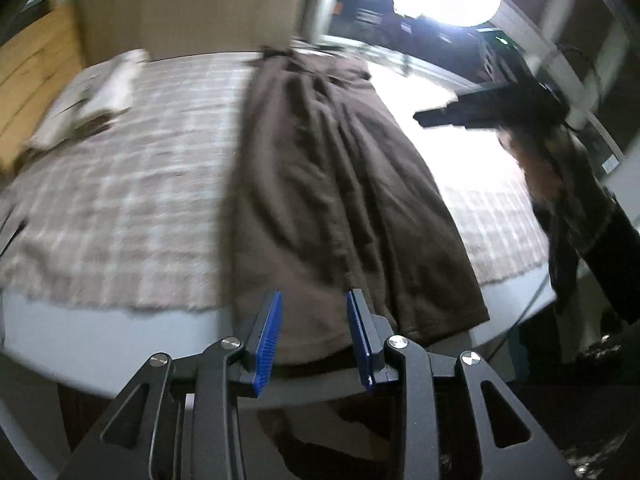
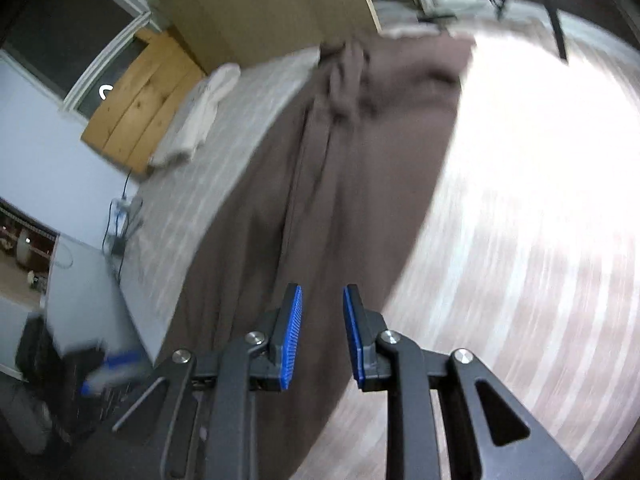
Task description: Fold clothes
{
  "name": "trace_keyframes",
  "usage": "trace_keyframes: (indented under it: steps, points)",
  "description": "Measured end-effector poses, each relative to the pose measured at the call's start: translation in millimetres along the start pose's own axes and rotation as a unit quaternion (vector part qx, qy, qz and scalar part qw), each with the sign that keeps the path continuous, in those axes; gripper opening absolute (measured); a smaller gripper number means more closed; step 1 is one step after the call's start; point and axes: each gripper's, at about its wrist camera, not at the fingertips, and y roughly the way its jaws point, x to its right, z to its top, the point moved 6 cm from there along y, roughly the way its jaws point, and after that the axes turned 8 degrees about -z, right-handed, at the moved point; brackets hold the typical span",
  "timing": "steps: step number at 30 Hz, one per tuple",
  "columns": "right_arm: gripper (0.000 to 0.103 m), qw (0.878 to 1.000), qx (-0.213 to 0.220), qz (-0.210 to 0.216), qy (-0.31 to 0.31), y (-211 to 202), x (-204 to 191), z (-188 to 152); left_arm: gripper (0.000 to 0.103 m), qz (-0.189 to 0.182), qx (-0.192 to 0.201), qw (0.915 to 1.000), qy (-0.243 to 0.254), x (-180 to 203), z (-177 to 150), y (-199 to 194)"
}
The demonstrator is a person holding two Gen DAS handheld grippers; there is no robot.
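A brown garment lies lengthwise down the middle of a table covered with a plaid cloth; its near end hangs over the front edge. My left gripper is open and empty, just above that near hem. In the right wrist view the same garment runs away from me, and my right gripper is open and empty above its near part. The right gripper also shows in the left wrist view, raised at the table's right side.
A folded white cloth lies at the table's far left; it also shows in the right wrist view. A wooden board and a brown panel stand behind. Bright lamp glare washes out the table's right side. Cables hang at the left edge.
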Motion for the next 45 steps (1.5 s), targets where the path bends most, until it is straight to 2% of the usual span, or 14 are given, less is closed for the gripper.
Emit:
trace_keyframes:
  steps: [4,8,11,12,19,21,23,27,30,32,34,37,42,45]
  points:
    - [0.022,1.0,-0.018,-0.015,0.008,11.2,-30.1,-62.4,0.031,-0.022,-0.047,0.9963,0.068,-0.6,-2.1,32.4]
    - [0.025,0.997,0.001,-0.071,0.036,5.6,-41.8,-94.1,0.031,-0.011,-0.066,0.9957,0.064,-22.5,-7.9,34.1]
    - [0.051,0.99,0.031,-0.088,0.105,-12.8,-30.8,-113.3,0.043,-0.005,-0.056,0.9979,0.033,-44.9,-10.5,20.6]
    - [0.051,0.987,0.034,-0.094,0.124,-15.3,-26.5,-121.2,0.046,-0.005,-0.056,0.9981,0.025,-50.1,-12.4,18.9]
    - [0.05,0.986,0.007,-0.091,0.136,8.9,-46.1,-143.2,0.044,-0.04,-0.088,0.9945,0.041,-44.0,-23.7,35.0]
    - [0.027,0.987,0.01,-0.09,0.131,8.8,-53.9,-142.1,0.014,-0.047,-0.089,0.9935,0.054,-38.3,-22.3,36.8]
    - [0.014,0.988,0.017,-0.09,0.126,2.9,-60.0,-138.9,0.006,-0.036,-0.081,0.9932,0.075,-33.7,-18.7,31.8]
    - [0.013,0.988,0.023,-0.105,0.109,-2.8,-69.5,-136.4,0.005,-0.02,-0.048,0.9943,0.093,-31.4,-13.0,9.0]
    - [0.014,0.984,-0.005,-0.158,0.088,10.9,-67.7,-141.3,0.008,0.008,-0.074,0.9913,0.108,-32.7,-28.1,27.3]
    - [0.023,0.979,-0.011,-0.184,0.086,7.8,-69.1,-139.9,0.013,0.008,-0.066,0.9933,0.095,-34.9,-27.3,24.7]
    - [0.032,0.975,0.028,-0.202,0.086,-12.6,-77.2,-132.7,0.019,0.002,-0.036,0.995,0.093,-32.2,-19.6,7.5]
    - [0.033,0.986,0.064,-0.135,0.07,-27.4,-109.4,-122.6,0.028,-0.025,-0.014,0.9934,0.111,-20.8,-16.5,-7.6]
    - [0.033,0.997,0.024,-0.075,0.021,10.6,-142.1,-124.6,0.033,-0.095,-0.021,0.9788,0.18,12.2,-29.5,-8.7]
    - [0.033,0.999,0.009,-0.047,0.011,31.3,-147.5,-127.4,0.033,-0.08,-0.033,0.9709,0.223,25.2,-38.5,11.8]
